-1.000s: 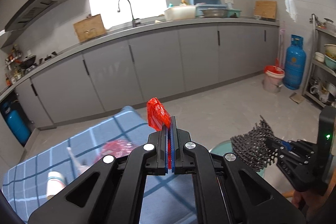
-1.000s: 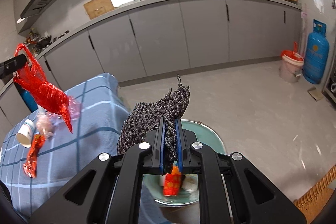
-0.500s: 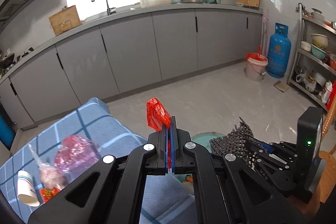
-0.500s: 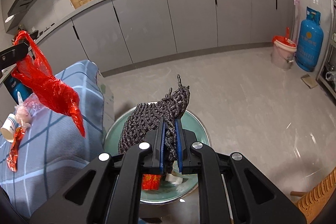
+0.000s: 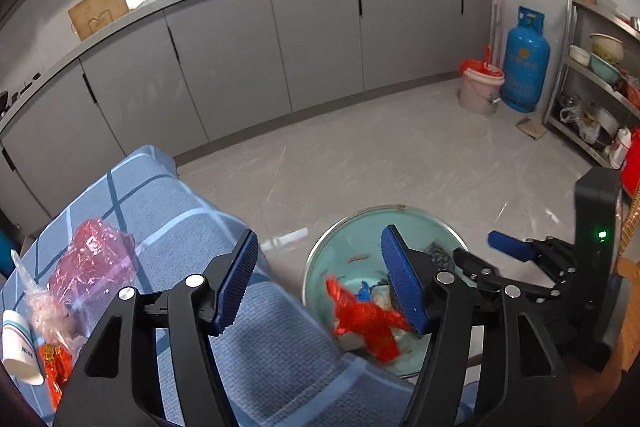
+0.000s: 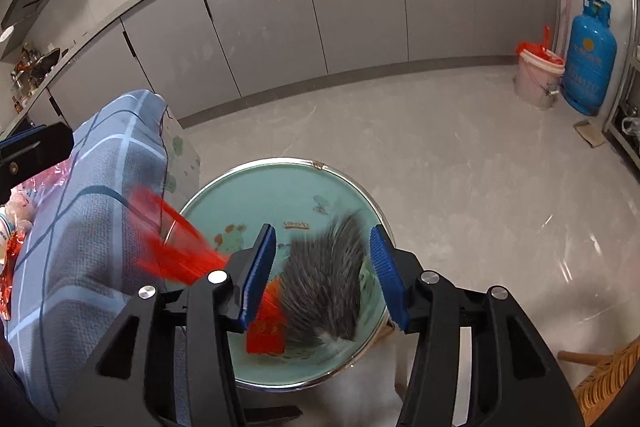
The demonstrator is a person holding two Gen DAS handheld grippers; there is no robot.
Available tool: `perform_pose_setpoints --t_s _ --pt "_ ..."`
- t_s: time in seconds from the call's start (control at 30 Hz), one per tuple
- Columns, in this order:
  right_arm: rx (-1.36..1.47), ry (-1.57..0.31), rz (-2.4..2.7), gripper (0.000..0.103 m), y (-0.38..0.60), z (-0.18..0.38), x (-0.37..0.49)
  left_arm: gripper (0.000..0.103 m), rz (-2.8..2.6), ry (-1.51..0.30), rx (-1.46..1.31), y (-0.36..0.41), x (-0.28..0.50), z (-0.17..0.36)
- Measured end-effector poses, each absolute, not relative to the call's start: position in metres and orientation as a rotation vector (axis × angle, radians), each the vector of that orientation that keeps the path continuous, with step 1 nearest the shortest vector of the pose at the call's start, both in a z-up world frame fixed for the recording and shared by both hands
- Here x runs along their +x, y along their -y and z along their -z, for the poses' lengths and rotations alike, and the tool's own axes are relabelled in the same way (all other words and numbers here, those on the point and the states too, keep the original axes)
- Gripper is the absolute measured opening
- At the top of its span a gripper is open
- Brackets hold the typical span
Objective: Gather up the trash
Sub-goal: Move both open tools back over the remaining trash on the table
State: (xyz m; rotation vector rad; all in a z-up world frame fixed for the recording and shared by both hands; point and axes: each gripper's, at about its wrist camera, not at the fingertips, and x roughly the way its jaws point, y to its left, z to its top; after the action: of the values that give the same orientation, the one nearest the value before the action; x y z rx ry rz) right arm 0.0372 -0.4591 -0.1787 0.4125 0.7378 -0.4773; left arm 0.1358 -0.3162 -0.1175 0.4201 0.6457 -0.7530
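Above the green basin (image 6: 280, 183) beside the worktop (image 5: 256, 339), both hand-held grippers, left (image 5: 320, 283) and right (image 6: 322, 273), have just been opening and drop the red wrapper (image 5: 366, 319) and what looks like dark netting (image 6: 324, 279), so next comes fetching the remaining litter.

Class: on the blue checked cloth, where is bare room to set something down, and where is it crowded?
Bare: the blue checked cloth between the pink bag and the teal basin. Crowded: its left edge, with pink bag, paper cup and red wrapper.
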Motion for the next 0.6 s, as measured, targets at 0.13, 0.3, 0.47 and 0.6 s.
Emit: perform_pose_setpoints --t_s 0.13,0.3,0.47,0.6 --pt "0.421 -0.727 0.485 0.062 0.46 0.175 0.033 0.081 0.727 -0.642 0.415 0.31 0.139 0.117" --pt "0.416 -0.72 0.479 0.067 0.452 0.168 0.031 0.087 0.689 -0.627 0.436 0.301 0.139 0.117" --pt "0.396 -0.714 0.447 0.069 0.435 0.158 0.035 0.087 0.651 -0.639 0.421 0.284 0.143 0.112" --pt "0.376 -0.709 0.417 0.07 0.42 0.149 0.042 0.087 0.62 -0.65 0.403 0.27 0.149 0.109"
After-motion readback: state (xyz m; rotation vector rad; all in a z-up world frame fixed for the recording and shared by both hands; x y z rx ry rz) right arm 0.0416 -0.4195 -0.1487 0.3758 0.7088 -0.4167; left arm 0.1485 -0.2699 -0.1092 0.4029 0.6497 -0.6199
